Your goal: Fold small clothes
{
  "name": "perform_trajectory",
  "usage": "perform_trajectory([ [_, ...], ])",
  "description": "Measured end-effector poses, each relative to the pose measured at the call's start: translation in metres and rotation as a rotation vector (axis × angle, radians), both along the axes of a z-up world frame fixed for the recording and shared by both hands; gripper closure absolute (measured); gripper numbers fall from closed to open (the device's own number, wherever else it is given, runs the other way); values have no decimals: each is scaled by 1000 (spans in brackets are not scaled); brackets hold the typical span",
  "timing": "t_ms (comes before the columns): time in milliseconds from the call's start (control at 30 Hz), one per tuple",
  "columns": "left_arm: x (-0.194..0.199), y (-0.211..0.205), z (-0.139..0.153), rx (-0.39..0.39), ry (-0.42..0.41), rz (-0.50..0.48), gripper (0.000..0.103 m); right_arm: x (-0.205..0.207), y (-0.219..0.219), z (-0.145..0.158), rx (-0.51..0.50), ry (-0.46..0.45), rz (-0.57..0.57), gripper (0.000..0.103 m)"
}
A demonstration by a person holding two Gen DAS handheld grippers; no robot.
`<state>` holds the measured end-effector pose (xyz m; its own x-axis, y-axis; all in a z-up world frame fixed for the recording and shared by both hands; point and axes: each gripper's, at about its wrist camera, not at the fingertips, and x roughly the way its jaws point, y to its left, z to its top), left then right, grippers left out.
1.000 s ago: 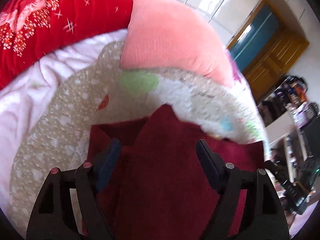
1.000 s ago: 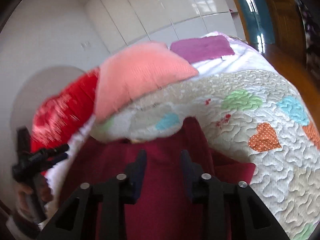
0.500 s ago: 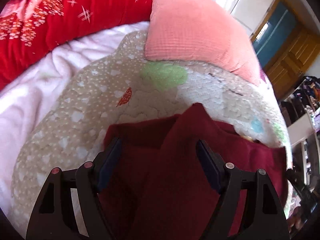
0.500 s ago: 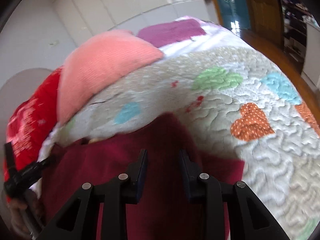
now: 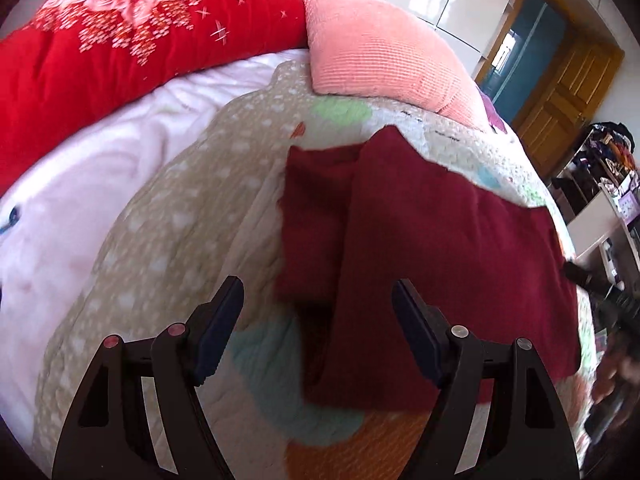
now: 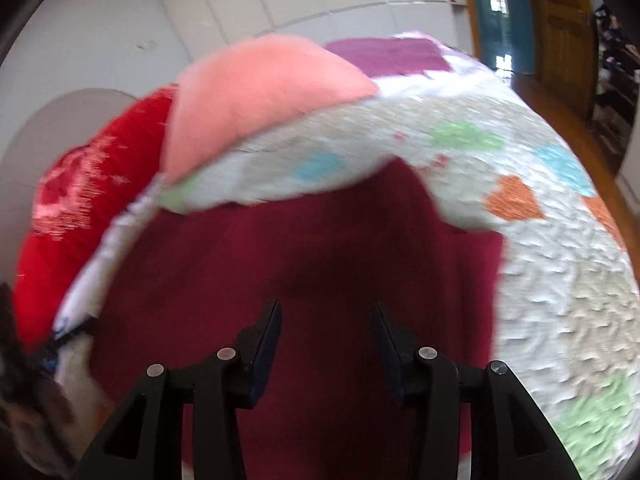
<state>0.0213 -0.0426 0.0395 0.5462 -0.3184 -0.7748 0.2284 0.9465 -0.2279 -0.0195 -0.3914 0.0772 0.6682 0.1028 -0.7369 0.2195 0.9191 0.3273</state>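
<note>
A dark red garment [image 5: 432, 240] lies flat on the patchwork quilt [image 5: 168, 224], with one narrower layer folded over along its left side. My left gripper [image 5: 318, 296] hovers open over the garment's near left edge, and nothing is pinched between its pads. In the blurred right wrist view the same garment [image 6: 320, 248] fills the middle. My right gripper [image 6: 325, 308] hangs low over it with its jaws opening. Red cloth shows under the gap, and the pads do not press on it.
A pink pillow [image 5: 380, 48] and a red flowered duvet [image 5: 120, 40] lie at the head of the bed, beside a white blanket [image 5: 80, 184]. A purple cloth [image 6: 392, 54] lies beyond the pillow. A wooden door [image 5: 560, 92] and cluttered shelves [image 5: 608, 168] stand to the right.
My left gripper has pulled back and to the left, so the whole garment now shows spread on the quilt. The right gripper's jaws have widened and it has dropped closer to the cloth.
</note>
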Motion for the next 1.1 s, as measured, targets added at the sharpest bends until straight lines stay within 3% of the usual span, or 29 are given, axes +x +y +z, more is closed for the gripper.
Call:
perform_trajectory([
  [167, -7, 16, -11, -20, 29, 40, 26, 24, 60, 17, 57, -28, 131, 59],
  [367, -14, 19, -12, -20, -1, 18, 26, 62, 133, 22, 55, -30, 241, 59],
  [567, -10, 33, -21, -109, 37, -3, 26, 104, 205, 24, -88, -5, 350, 59],
  [800, -9, 42, -31, -176, 1, -45, 23, 149, 220, 4, -76, 62, 291, 67],
  [833, -8, 43, -32, -187, 0, -47, 23, 155, 225, 1, -101, 67, 299, 67],
  [967, -7, 40, -31, -183, 0, -64, 20, 182, 245, -26, -354, 146, 315, 67],
  [1100, -6, 38, -31, -175, 6, -70, 19, 186, 241, -18, -360, 115, 291, 67],
])
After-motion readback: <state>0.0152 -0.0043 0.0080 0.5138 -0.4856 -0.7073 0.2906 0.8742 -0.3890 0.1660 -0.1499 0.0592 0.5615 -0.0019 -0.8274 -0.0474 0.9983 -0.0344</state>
